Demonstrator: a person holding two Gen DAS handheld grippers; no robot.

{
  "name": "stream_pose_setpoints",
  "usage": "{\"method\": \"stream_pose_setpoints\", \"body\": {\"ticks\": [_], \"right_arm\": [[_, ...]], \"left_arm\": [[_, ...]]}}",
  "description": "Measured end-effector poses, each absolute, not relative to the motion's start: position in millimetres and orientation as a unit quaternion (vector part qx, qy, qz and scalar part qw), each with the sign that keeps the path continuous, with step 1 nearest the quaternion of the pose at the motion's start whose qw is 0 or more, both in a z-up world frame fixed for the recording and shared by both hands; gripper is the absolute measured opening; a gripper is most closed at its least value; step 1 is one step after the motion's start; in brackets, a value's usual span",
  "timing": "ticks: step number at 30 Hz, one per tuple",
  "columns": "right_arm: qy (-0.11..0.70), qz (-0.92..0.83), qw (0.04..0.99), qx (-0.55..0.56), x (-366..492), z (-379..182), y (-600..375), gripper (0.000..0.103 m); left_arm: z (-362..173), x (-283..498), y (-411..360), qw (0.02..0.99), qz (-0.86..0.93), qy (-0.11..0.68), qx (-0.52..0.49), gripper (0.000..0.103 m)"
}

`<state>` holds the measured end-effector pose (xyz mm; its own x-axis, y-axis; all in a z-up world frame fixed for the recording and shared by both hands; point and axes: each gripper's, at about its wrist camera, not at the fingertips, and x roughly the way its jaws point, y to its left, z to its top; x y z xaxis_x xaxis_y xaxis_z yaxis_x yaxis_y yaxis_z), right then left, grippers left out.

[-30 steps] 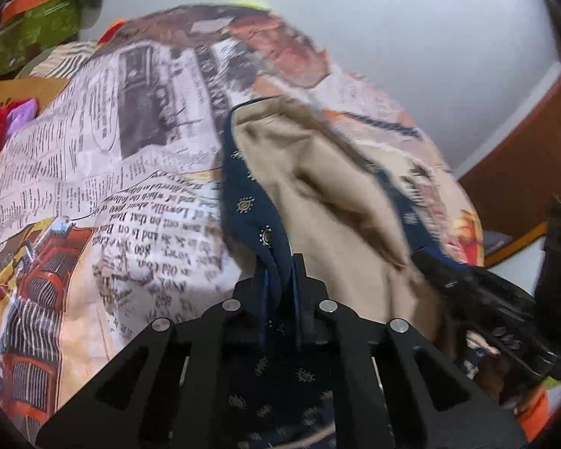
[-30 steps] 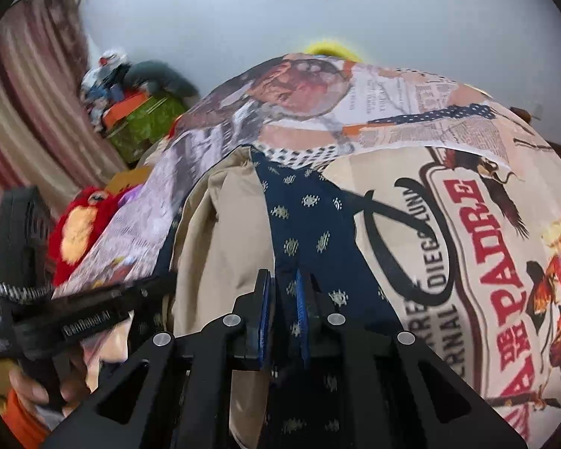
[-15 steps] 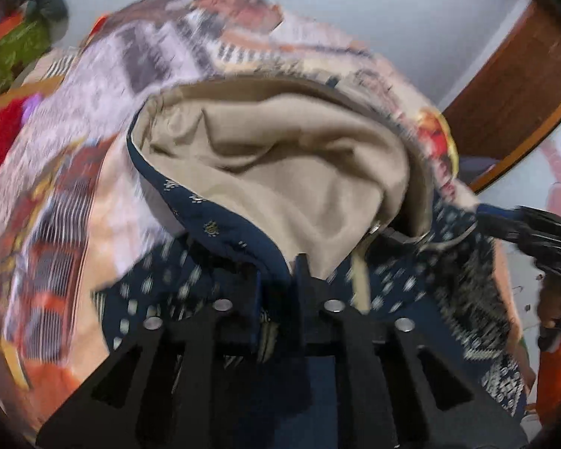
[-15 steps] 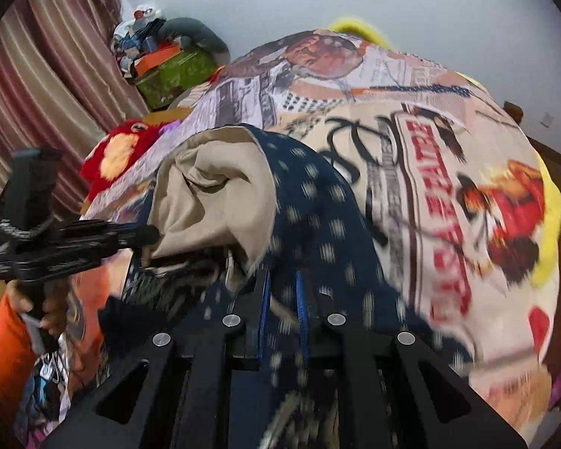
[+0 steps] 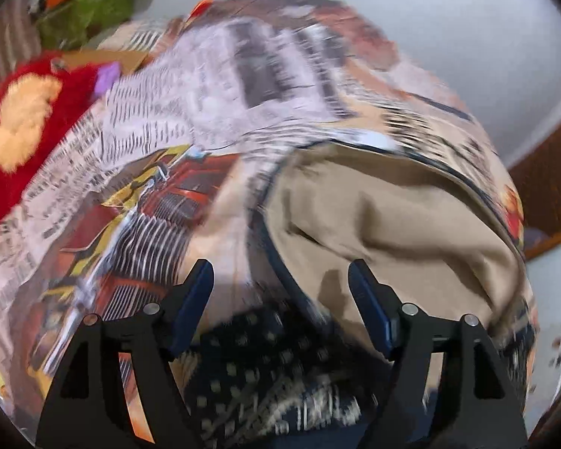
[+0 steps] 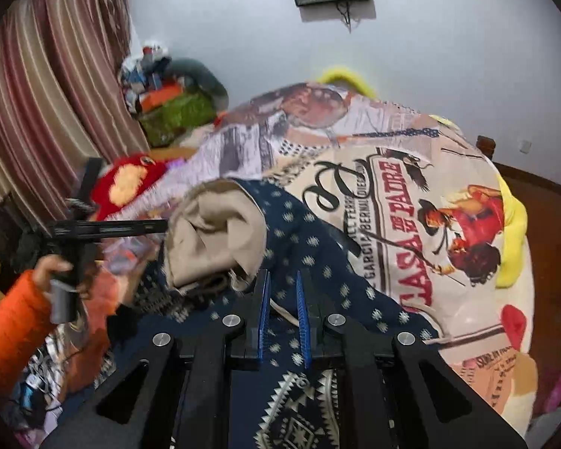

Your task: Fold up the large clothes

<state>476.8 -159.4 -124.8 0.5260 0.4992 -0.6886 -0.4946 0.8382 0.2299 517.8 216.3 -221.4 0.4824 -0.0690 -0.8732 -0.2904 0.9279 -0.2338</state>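
The navy garment (image 6: 303,232) lies on our printed bedspread (image 6: 404,187), tan lining up; right gripper (image 6: 282,299) pinches it, left gripper (image 5: 280,292) has just been opening, nothing clamped. Red plush (image 6: 127,183) crowds alongside.

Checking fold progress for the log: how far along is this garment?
Done: one fold, the navy patterned garment turned over on the bedspread so its beige lining shows. In hand: right gripper shut on the navy fabric; left gripper jaws have just been opening, nothing pinched between them. Left: lining bunched, edges uneven, so flattening and further folds remain.
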Motion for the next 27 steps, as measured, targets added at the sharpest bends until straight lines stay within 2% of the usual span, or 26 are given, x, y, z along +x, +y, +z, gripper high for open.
{"method": "stream_pose_setpoints", "body": {"ticks": [6, 8, 9, 10, 12, 21, 27], "right_arm": [[0.418, 0.287, 0.862, 0.015, 487.5, -141.0, -163.3, 0.01], [0.431, 0.281, 0.857, 0.016, 491.9, -150.1, -167.5, 0.01], [0.438, 0.277, 0.855, 0.018, 493.8, -154.5, -170.2, 0.01], [0.445, 0.272, 0.853, 0.021, 495.6, -158.5, -173.2, 0.01], [0.454, 0.267, 0.85, 0.03, 498.3, -164.0, -179.2, 0.01], [0.461, 0.273, 0.843, 0.059, 479.0, -145.9, -188.3, 0.01], [0.434, 0.287, 0.853, 0.046, 433.8, -103.5, -187.5, 0.01]], "left_arm": [[-249.3, 568.4, 231.8, 0.824, 0.05, 0.5, -0.261, 0.073], [-250.1, 578.8, 224.9, 0.82, 0.039, 0.5, -0.277, 0.058], [-249.9, 582.7, 220.0, 0.82, 0.032, 0.5, -0.277, 0.039], [-245.8, 584.7, 213.2, 0.821, 0.031, 0.502, -0.27, 0.026], [-228.5, 584.3, 194.1, 0.839, 0.028, 0.493, -0.228, 0.012], [-96.2, 511.0, 88.5, 0.907, -0.106, 0.4, -0.076, 0.008], [-62.3, 424.8, 15.2, 0.9, -0.187, 0.393, 0.036, 0.008]]}}
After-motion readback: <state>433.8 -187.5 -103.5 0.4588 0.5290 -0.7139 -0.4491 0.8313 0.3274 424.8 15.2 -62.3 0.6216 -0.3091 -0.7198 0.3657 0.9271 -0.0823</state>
